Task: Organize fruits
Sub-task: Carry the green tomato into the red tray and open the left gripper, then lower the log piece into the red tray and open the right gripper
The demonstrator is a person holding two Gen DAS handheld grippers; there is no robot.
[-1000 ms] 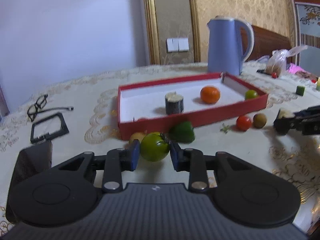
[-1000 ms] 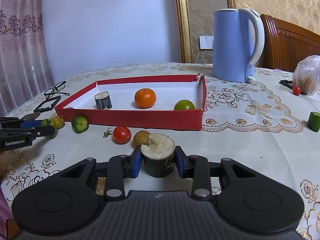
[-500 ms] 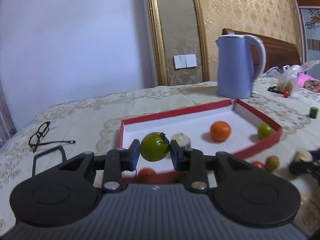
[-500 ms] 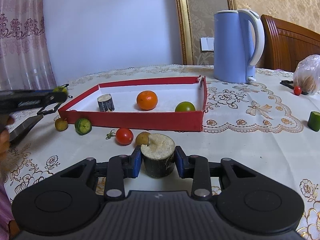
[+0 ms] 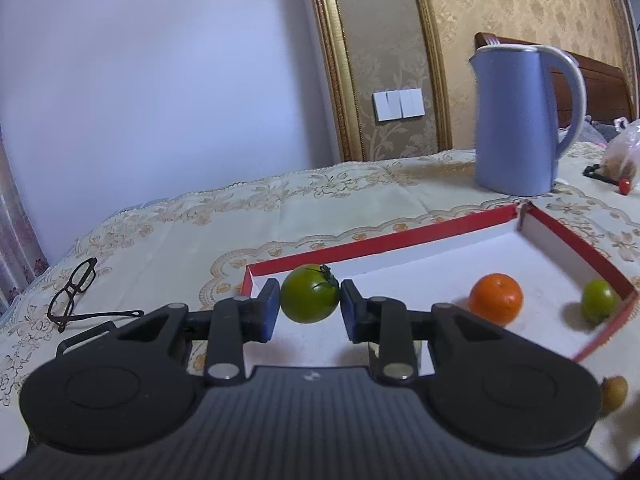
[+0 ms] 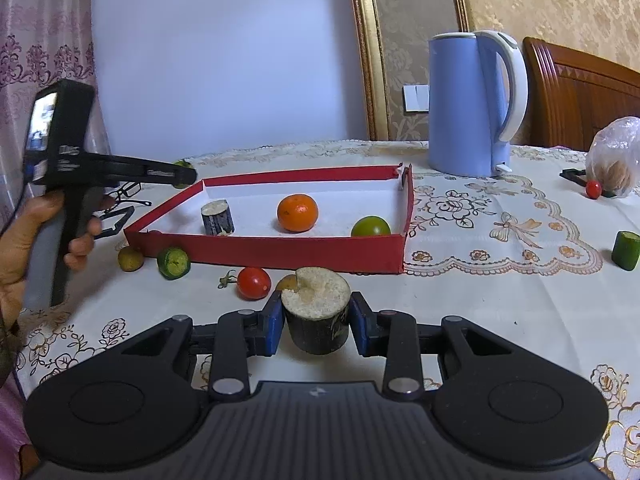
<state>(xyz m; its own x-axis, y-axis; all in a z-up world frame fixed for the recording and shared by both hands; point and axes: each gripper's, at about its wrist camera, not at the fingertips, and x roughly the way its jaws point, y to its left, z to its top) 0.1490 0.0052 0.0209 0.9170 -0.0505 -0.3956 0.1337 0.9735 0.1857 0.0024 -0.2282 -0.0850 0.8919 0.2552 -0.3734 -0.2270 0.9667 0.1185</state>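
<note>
Left tool (image 5: 309, 312) clamped on a green tomato (image 5: 309, 294), held up over the near-left corner of the red tray (image 5: 580, 256), clear of the tray floor. From the right cam the left tool (image 6: 176, 176) shows at the tray's far-left corner w/ the person's hand (image 6: 24, 236) on its grip; only a sliver of green shows at its tip. Right tool (image 6: 316, 326) clenched on a dark sugarcane chunk (image 6: 317, 308), pale cut face up, low over the surface (image 6: 500, 300) just in front of the tray's near wall (image 6: 280, 250); can't tell if the chunk touches the cloth. Inside the tray, white-lined: a 2nd cane chunk (image 6: 217, 217) upright toward the left, an orange (image 6: 297, 213) about mid, a green fruit (image 6: 371, 227) near the right wall, all apart from each other. Left cam shows the orange (image 5: 496, 299) and green fruit (image 5: 599, 302) too. Outside, along the tray front: a yellowish small fruit (image 6: 130, 259), a cut green piece (image 6: 173, 262) beside it, a red tomato (image 6: 253, 283), and another yellowish fruit (image 6: 287, 282) partly hidden behind the held chunk. Far right: a green chunk (image 6: 626, 250) alone, well apart. Blue kettle (image 6: 472, 104) behind the tray's right corner, not touching. Glasses (image 5: 76, 296) lie left of the tray. Plastic bag (image 6: 616, 156) w/ a small red fruit (image 6: 593, 189) next to it at the far right edge.
</note>
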